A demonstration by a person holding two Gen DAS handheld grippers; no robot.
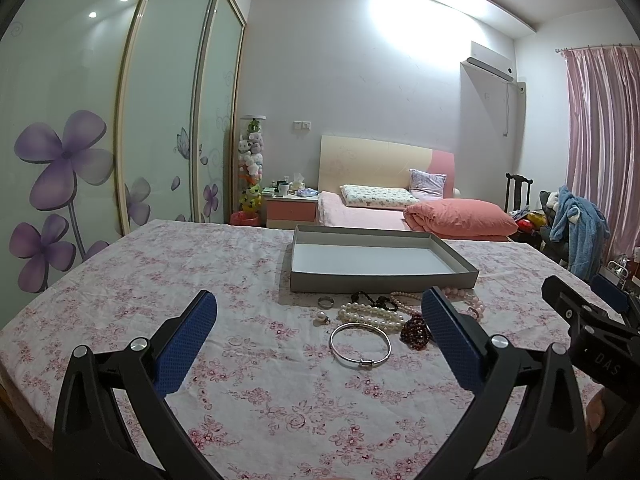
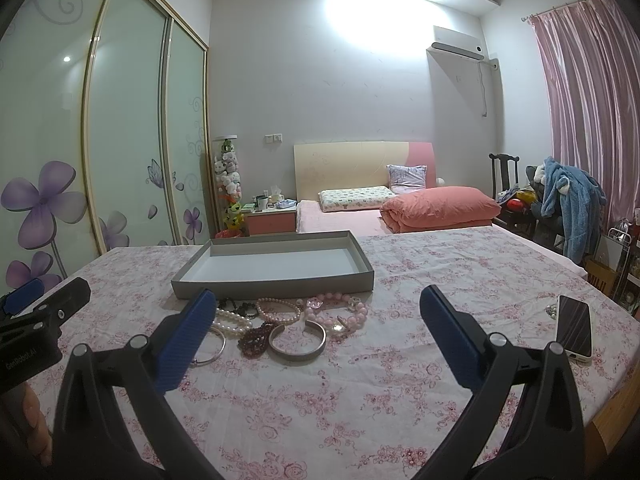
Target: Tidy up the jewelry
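Note:
A shallow grey box (image 1: 384, 282) (image 2: 272, 286) with nothing in it lies on the floral tablecloth. Jewelry is heaped just in front of it. A thin silver bangle (image 1: 360, 345), a white pearl bracelet (image 1: 370, 314), a dark red bead bracelet (image 1: 416, 330) (image 2: 256, 340), a small ring (image 1: 326, 301) and a pearl earring (image 1: 321, 317) show in the left wrist view. A wide silver cuff (image 2: 298, 342), pink bead bracelets (image 2: 348, 314) and a pink pearl strand (image 2: 280, 308) show in the right wrist view. My left gripper (image 1: 320, 312) and right gripper (image 2: 320, 312) both hover open, short of the pile.
A phone (image 2: 574, 330) lies near the table's right edge. The right gripper's body (image 1: 592, 320) shows at the right of the left wrist view. Beyond the table are a bed (image 2: 360, 212), a wardrobe with flower-printed doors (image 1: 80, 140) and a chair draped in clothes (image 2: 568, 200).

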